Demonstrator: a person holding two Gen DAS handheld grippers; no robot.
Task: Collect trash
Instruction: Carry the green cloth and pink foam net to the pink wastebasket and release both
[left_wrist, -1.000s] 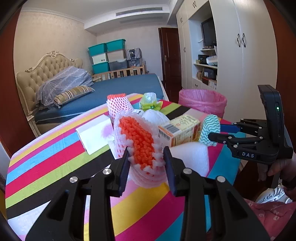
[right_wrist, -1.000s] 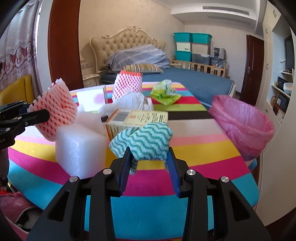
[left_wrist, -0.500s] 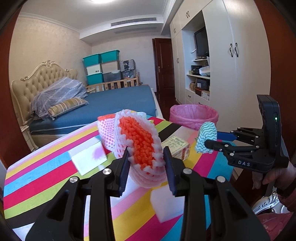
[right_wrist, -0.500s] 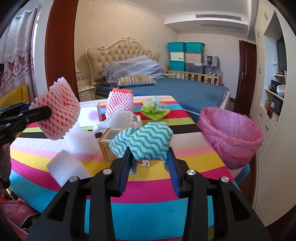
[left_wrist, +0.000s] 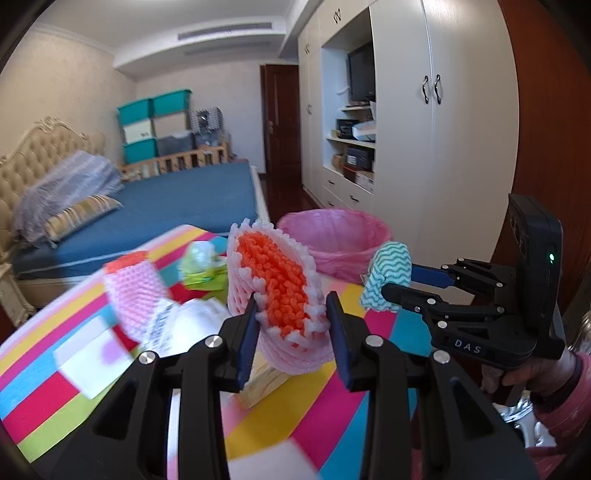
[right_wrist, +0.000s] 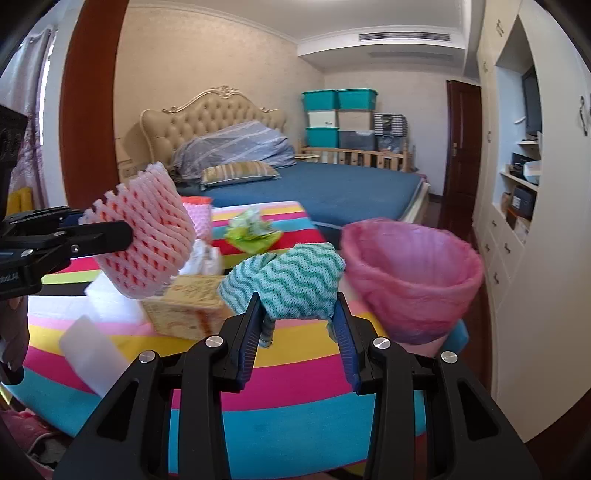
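My left gripper (left_wrist: 291, 314) is shut on a pink-and-orange foam fruit net (left_wrist: 275, 291), held up above the striped table (left_wrist: 321, 402). In the right wrist view the same foam fruit net (right_wrist: 147, 236) hangs at the left in the left gripper (right_wrist: 107, 230). My right gripper (right_wrist: 299, 317) is shut on a teal wavy-patterned cloth (right_wrist: 291, 284), also lifted off the table; from the left wrist view that cloth (left_wrist: 388, 273) sits in the right gripper (left_wrist: 391, 286) just in front of the pink-lined bin (left_wrist: 340, 236). The bin (right_wrist: 410, 273) stands at the table's far right edge.
Left on the table (right_wrist: 288, 369) are a second pink foam net (left_wrist: 135, 291), a green wrapper (right_wrist: 251, 230), a yellow carton (right_wrist: 188, 306), white foam pieces (right_wrist: 92, 358) and a white card (left_wrist: 92, 358). A bed (right_wrist: 314, 188) lies behind, wardrobes (left_wrist: 443, 147) at the right.
Both grippers have risen and swung right toward the pink bin with their loads still held. The bin now looks nearer and larger in both views.
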